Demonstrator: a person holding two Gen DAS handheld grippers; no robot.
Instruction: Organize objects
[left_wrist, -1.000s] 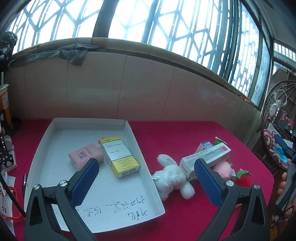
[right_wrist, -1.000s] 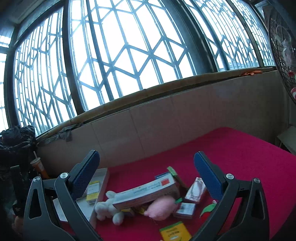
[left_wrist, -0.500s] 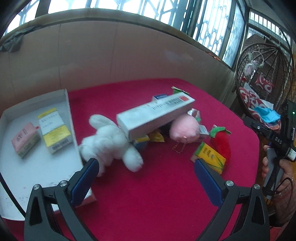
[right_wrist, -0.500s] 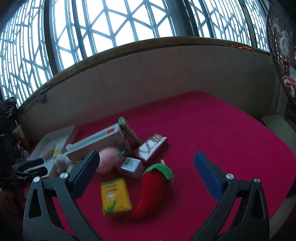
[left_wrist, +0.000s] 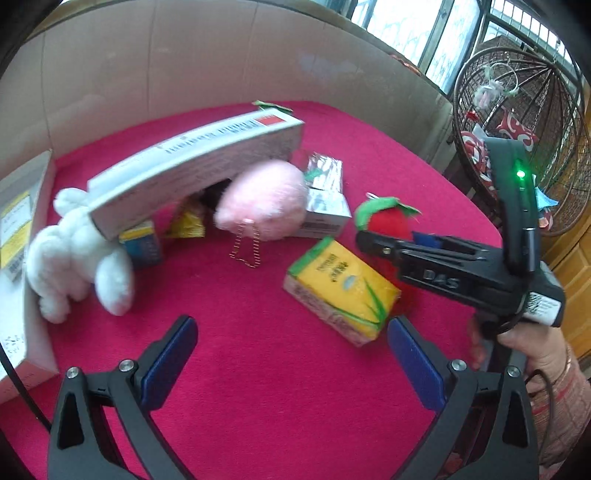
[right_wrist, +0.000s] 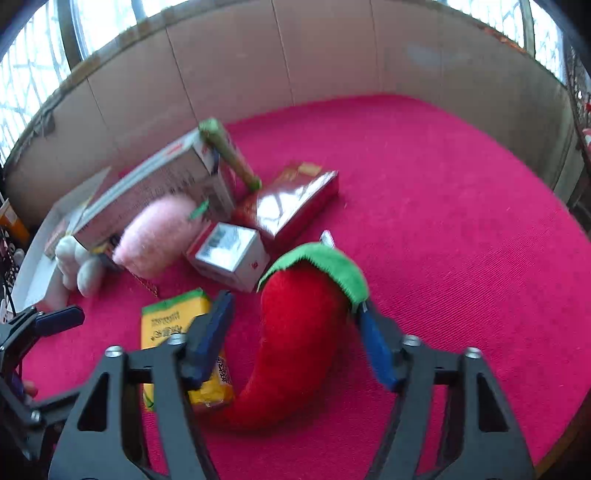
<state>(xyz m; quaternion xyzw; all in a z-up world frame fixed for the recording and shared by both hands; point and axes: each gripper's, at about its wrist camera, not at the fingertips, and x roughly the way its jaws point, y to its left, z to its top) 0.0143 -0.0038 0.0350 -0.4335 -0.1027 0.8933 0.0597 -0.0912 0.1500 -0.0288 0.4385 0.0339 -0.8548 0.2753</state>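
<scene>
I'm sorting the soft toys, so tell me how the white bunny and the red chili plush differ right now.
The white bunny lies free beside the white tray, partly under the long box; the red chili plush sits between the right gripper's jaws. The bunny is white, the chili red with a green cap. Both are fuzzy and rest on the red cloth.

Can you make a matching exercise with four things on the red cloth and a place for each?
Things:
1. chili toy
2. long box
3. yellow box
4. white rabbit

Places:
A. next to the white tray
B. between the pads of the right hand-held gripper
C. lying flat beside the chili toy
D. resting on top of the pink plush and the rabbit

Pairs: 1-B, 2-D, 3-C, 4-A
</scene>
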